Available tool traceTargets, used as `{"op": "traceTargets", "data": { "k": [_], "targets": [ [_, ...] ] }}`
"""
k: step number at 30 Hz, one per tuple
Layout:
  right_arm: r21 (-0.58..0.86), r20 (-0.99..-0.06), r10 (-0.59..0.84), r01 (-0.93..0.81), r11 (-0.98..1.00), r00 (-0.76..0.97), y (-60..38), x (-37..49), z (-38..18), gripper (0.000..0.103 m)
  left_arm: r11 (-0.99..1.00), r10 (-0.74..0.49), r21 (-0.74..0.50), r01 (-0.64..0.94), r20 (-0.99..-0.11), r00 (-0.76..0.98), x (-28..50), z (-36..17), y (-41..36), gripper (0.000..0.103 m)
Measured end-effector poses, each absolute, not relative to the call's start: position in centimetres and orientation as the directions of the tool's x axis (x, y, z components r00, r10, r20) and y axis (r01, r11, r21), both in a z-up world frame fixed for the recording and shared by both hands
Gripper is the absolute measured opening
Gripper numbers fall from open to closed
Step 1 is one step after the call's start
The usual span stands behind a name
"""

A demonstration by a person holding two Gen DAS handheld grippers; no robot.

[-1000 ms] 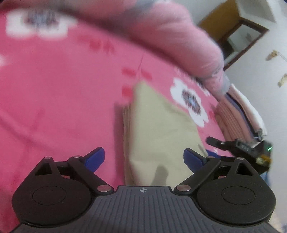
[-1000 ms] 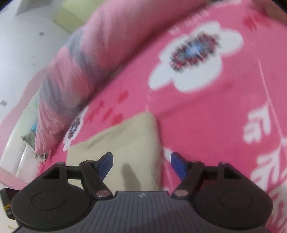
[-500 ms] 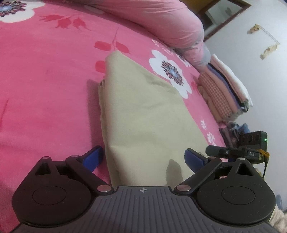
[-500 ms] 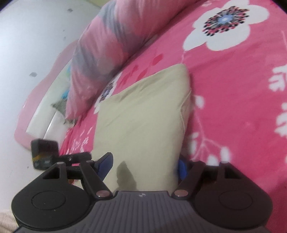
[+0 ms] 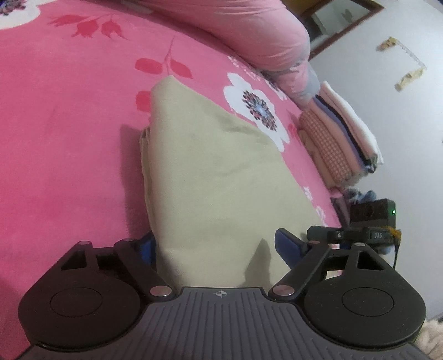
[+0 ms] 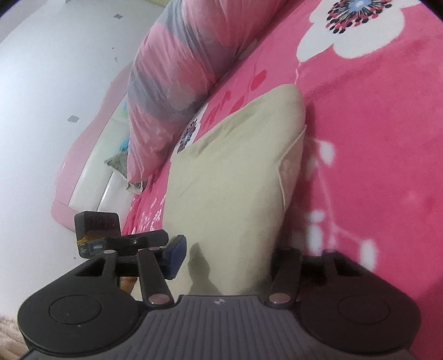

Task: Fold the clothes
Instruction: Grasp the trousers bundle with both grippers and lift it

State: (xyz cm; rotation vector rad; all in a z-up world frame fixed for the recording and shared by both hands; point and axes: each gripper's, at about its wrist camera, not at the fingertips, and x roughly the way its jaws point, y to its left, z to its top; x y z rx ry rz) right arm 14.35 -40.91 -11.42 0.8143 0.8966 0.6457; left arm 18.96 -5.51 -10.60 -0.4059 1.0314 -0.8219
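A folded beige garment point(image 5: 216, 171) lies on the pink flowered bedspread point(image 5: 63, 133). My left gripper point(image 5: 217, 246) sits at its near end with the jaws closing. The left blue pad point(image 5: 146, 246) is tucked at the cloth's left edge and the right pad point(image 5: 288, 245) stands at its right side. The same garment point(image 6: 235, 180) fills the right wrist view, where my right gripper point(image 6: 227, 257) also closes around the near end. Its left pad point(image 6: 174, 257) stands just beside the cloth and its right pad is hidden behind the cloth's edge. No pad visibly presses.
A stack of folded clothes point(image 5: 337, 138) rests at the bed's far right edge. A rolled pink and grey quilt point(image 6: 180, 69) runs along the back of the bed. A pink headboard point(image 6: 91, 155) and white walls lie beyond, with a wood-framed mirror point(image 5: 340, 22).
Both grippers have dropped in closer to the beige garment's near end. Both sets of jaws have narrowed, and the right gripper's right pad has slipped out of sight behind the cloth.
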Motion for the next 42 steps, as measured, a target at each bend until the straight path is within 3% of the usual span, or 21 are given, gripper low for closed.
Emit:
{"op": "traceTargets", "data": {
  "k": [4,11,23,35,42],
  "targets": [
    [0.829,-0.419,0.758,-0.13,0.544,0.501,-40.1,15.6,-12.3,0.033,0.679,-0.729,-0.609,0.41,-0.625,0.278,19.1,-10.2,-7.4,0.084],
    [0.737,-0.474,0.669,-0.158,0.657,0.573,-38.0,13.2,-9.3,0.027,0.679,-0.731,-0.615,0.401,-0.618,0.29,17.8,-8.4,-6.5,0.067],
    [0.635,-0.453,0.578,-0.21,0.744,0.678,-40.2,5.4,-2.2,0.024,0.593,-0.797,-0.617,0.517,-0.544,0.264,11.8,-1.9,-10.7,0.064],
    [0.375,-0.424,0.265,-0.099,0.922,0.866,-54.4,-4.1,12.0,0.024,0.33,-0.915,-0.609,0.721,-0.394,0.086,10.5,7.2,-30.5,0.064],
    [0.375,-0.477,0.126,0.072,0.924,0.869,-66.1,-6.0,14.8,0.024,0.167,-0.926,-0.68,0.714,-0.356,-0.123,11.4,7.6,-43.0,0.064]
  ]
}}
